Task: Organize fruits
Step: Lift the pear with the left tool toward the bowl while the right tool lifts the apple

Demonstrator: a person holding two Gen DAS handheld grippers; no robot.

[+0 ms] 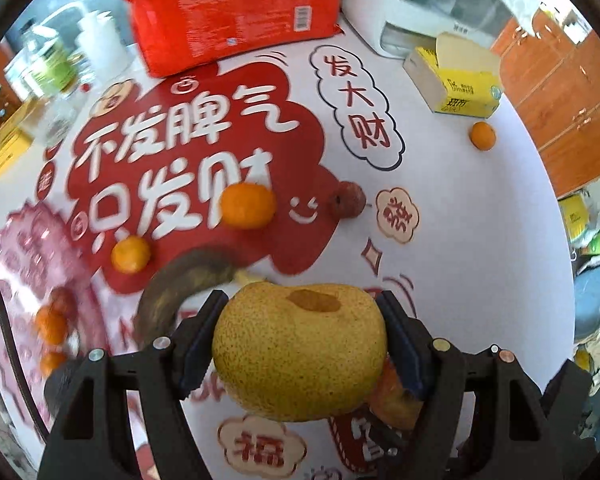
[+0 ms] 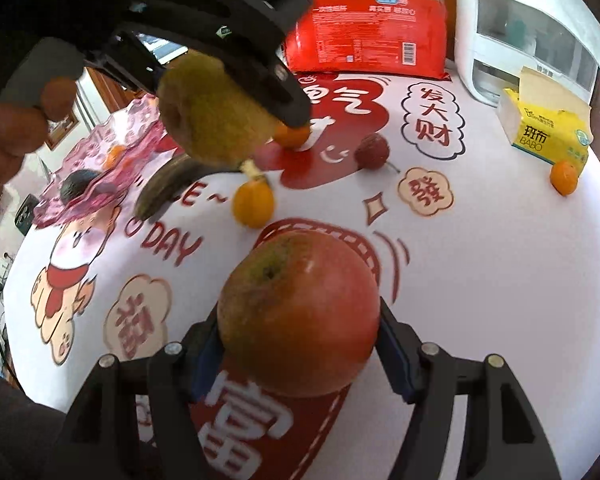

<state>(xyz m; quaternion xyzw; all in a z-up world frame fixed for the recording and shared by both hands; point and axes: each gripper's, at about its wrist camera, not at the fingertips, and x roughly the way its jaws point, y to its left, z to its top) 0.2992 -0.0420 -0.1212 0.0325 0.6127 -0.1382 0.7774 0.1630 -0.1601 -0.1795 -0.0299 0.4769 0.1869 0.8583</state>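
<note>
The pink dish [image 2: 96,168] lies far left across the desk [image 2: 480,280], nearer the left claw [image 1: 300,344] grasping the pear [image 1: 300,348] than the right claw [image 2: 300,344] grasping the apple [image 2: 300,312].

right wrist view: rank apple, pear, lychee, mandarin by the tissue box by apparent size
1. apple, in the right gripper, nearest the lens so inflated.
2. pear, in the left gripper.
3. lychee and mandarin beside the tissue box: look alike, not ranked.

"BABO" on tissue box [image 2: 540,136]; "DAY" on tablecloth [image 2: 480,280]
</note>
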